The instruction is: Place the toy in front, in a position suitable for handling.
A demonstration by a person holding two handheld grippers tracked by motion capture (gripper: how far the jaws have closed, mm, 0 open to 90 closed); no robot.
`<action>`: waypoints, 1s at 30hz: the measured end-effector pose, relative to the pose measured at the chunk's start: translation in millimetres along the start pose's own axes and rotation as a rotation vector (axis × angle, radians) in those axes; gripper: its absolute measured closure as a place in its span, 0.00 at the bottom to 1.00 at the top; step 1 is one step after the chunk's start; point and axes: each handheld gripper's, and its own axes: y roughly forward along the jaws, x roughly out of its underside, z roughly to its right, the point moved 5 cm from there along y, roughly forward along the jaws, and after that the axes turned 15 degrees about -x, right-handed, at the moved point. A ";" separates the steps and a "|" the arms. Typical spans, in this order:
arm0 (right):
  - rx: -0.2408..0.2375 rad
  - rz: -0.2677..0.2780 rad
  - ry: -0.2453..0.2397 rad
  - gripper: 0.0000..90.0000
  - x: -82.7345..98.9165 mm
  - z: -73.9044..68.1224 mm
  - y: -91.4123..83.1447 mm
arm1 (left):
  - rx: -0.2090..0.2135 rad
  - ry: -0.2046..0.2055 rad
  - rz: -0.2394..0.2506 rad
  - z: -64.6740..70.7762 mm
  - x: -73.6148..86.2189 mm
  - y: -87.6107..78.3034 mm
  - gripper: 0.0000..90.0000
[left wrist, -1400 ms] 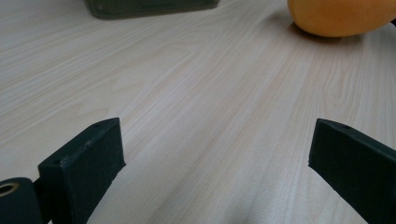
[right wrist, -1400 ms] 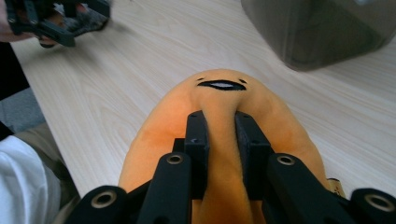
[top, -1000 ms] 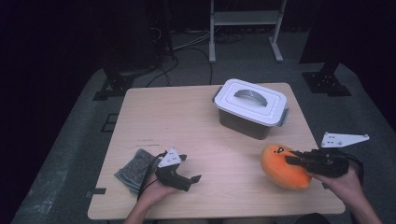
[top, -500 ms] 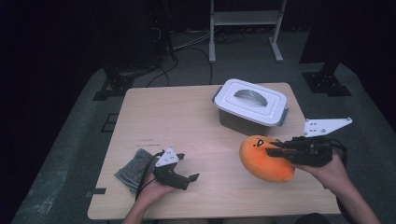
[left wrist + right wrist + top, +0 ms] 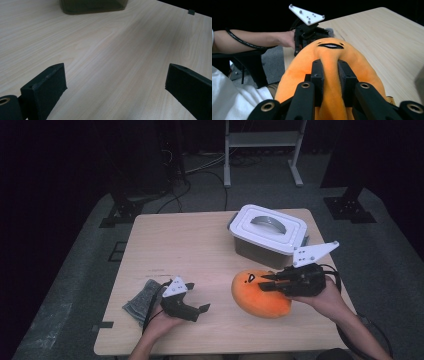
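Note:
An orange plush toy with a stitched face lies on the wooden table, near its front right. My right gripper is shut on it. In the right gripper view the two jaws of the right gripper pinch a raised fold of the orange plush. My left gripper rests in a hand at the front left with its jaws open. Between the jaws of the left gripper there is only bare wood.
A white lidded box with a grey handle stands at the back right, just behind the plush; its base is at the top of the left gripper view. A grey cloth lies left of the left hand. Dark floor surrounds the table.
My right gripper has carried the plush leftward from the table's right edge toward the middle, rising slightly. The left gripper has stayed where it was.

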 end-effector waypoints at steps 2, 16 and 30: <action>-0.011 -0.008 -0.005 0.85 -0.7 0.8 5.7 | -0.005 -0.004 0.001 -2.1 -0.1 -1.0 0.03; -0.074 -0.044 -0.001 0.85 6.4 15.0 43.9 | -0.041 -0.031 0.021 -19.8 -1.7 -12.2 0.03; -0.091 -0.118 -0.005 0.84 24.8 41.0 93.0 | -0.070 -0.065 0.036 -36.0 -1.7 -21.3 0.03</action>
